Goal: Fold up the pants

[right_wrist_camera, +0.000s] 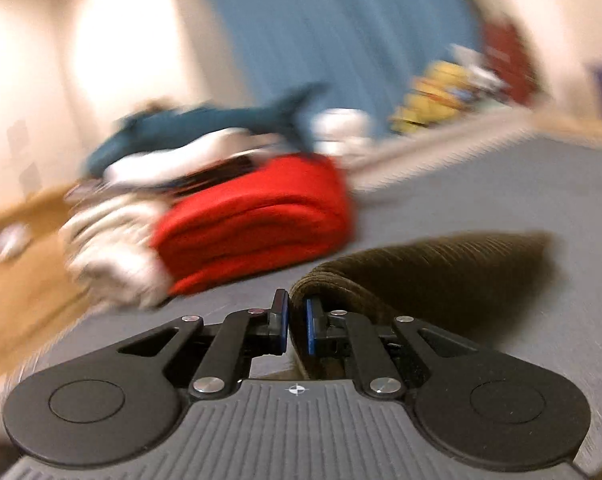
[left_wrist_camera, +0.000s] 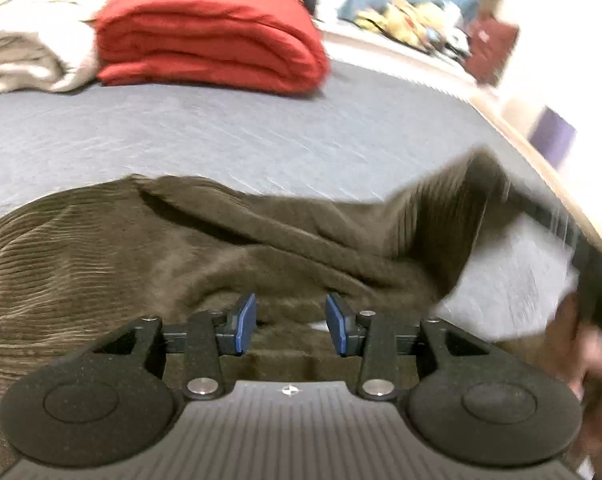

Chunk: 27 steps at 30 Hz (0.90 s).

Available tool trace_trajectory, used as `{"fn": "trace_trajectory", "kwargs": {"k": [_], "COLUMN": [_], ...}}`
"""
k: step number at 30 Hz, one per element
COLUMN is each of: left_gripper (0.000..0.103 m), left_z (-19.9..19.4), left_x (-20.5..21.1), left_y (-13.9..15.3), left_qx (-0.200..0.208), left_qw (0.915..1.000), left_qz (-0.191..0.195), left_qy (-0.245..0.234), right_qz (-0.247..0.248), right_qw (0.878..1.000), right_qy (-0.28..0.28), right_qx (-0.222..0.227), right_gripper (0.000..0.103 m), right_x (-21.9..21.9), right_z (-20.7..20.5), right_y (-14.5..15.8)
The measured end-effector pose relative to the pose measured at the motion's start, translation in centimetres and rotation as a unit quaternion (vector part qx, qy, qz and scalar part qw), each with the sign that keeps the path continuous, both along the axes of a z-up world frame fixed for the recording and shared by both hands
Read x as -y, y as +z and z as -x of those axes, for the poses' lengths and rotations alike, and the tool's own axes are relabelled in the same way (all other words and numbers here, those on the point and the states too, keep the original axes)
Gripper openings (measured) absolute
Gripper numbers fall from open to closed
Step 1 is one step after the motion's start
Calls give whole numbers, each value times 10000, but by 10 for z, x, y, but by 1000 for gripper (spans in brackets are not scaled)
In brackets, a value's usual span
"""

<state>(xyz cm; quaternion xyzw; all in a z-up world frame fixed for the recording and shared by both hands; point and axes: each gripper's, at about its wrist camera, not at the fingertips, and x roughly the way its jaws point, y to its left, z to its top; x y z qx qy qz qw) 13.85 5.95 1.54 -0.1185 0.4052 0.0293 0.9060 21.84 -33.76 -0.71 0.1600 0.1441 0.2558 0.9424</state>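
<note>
Covering most of both views is one bed (left_wrist_camera: pixel 261 132) with a flat grey-blue sheet, smooth and finely woven, its far edge trimmed in pale wood. On it lies one pair of pants (left_wrist_camera: pixel 149 248), olive-brown corduroy with fine ribs, spread in a loose crumpled sheet across the near part of the sheet; in the left wrist view one corner of them rises into a peak at the right, lifted off the bed, and beside that peak a blurred hand (left_wrist_camera: pixel 597 356) shows at the frame's edge. In the right wrist view the same pants (right_wrist_camera: pixel 441 276) form a rounded fold arching up from the sheet. Farther back sits one red blanket (left_wrist_camera: pixel 209 36), thick and soft, folded into a neat block of several layers. Touching its left side is one heap of cream cloth (left_wrist_camera: pixel 29 36), rumpled and striped with folds. Behind these the right wrist view shows one teal garment (right_wrist_camera: pixel 205 128) draped over white cloth, too blurred to detail, and one yellow pile (right_wrist_camera: pixel 437 96) near a blue curtain (right_wrist_camera: pixel 341 32).

Two grippers appear, each black with blue rubber pads. The left gripper (left_wrist_camera: pixel 291 322) hangs just above the pants with its jaws partly apart, and nothing is pinched between the pads. The right gripper (right_wrist_camera: pixel 297 326) has its jaws drawn almost together, clamped on the corduroy edge, which curls over the right pad.
</note>
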Motion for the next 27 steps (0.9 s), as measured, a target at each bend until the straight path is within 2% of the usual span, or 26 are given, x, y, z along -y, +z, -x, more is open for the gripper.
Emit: {"fn": "trace_trajectory", "kwargs": {"k": [2,4,9,11,13,14,18,22,24,27], "left_gripper": [43,43,44,44,44,45,48,48,48,48], "left_z": [-2,-3,-6,-7,-7,-8,-7,-9,-9,-10], "left_x": [-8,-15,-26,-29,-31,-33,-38,-44,-44,-42], "left_y": [0,0,-2,-2,-3,-3,-3,-3,-4,-6], "left_qx": [-14,-66,-178,-199,-218,-225,-224,-206,-216,-241], "left_qw": [9998,9993,9985,9984,9984,9983,9977,9971,9971,9972], "left_qz": [77,135,204,213,227,237,313,361,360,353], "left_qy": [202,331,471,476,479,485,554,631,640,615], "right_qz": [526,1039,1907,2168,2211,2123,1375,284,-260,-836], "right_qw": [9970,9891,9610,9515,9497,9519,9678,9811,9862,9886], "right_qy": [511,999,1999,2164,2165,2113,1740,1220,761,-444], "right_qx": [250,313,-83,-285,-486,-641,-1194,-1478,-1446,-1174], "right_gripper": [9,9,10,10,12,12,38,47,55,66], "right_x": [-25,-49,-90,-98,-102,-99,-75,-41,-17,21], "right_z": [10,17,21,23,26,23,12,3,2,3], "right_y": [-2,-11,-40,-51,-55,-55,-47,-27,-15,0]}}
